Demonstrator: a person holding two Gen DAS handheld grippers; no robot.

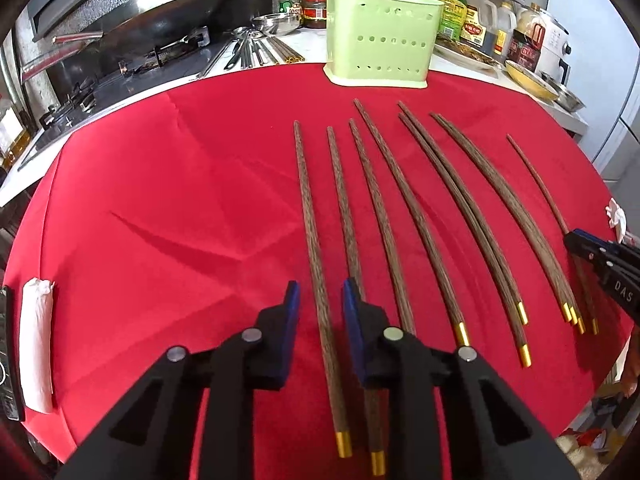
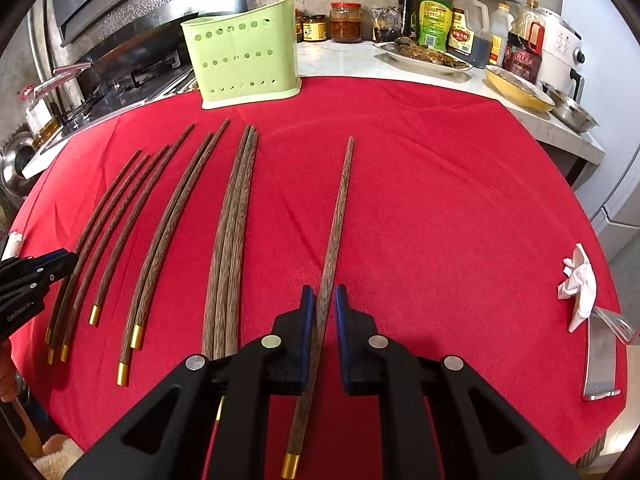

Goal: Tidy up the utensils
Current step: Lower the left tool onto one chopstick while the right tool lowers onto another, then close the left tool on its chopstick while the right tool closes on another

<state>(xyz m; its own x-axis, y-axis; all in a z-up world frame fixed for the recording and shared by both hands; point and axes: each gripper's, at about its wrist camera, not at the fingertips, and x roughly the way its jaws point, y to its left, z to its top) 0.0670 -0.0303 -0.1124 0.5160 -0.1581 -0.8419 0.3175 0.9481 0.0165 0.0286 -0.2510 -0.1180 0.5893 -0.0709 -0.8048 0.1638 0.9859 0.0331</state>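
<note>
Several dark wooden chopsticks with gold end caps lie side by side on a red cloth (image 1: 160, 200). A light green perforated utensil holder (image 1: 380, 40) stands at the cloth's far edge and also shows in the right wrist view (image 2: 244, 56). My left gripper (image 1: 318, 296) is open, its blue pads either side of the leftmost chopstick (image 1: 316, 248), low over the cloth. My right gripper (image 2: 324, 300) is open, its jaws closely straddling the rightmost chopstick (image 2: 334, 232), with a small gap on the right side. Each gripper shows at the edge of the other's view.
A stove with a wok (image 1: 160, 20) is at the back left. Metal utensils (image 1: 256, 50), jars, sauce bottles (image 2: 436, 16), plates and bowls (image 2: 516, 88) line the counter behind. A crumpled tissue (image 2: 580, 284) and a metal bracket (image 2: 600, 356) lie right; a rolled tissue (image 1: 36, 344) lies left.
</note>
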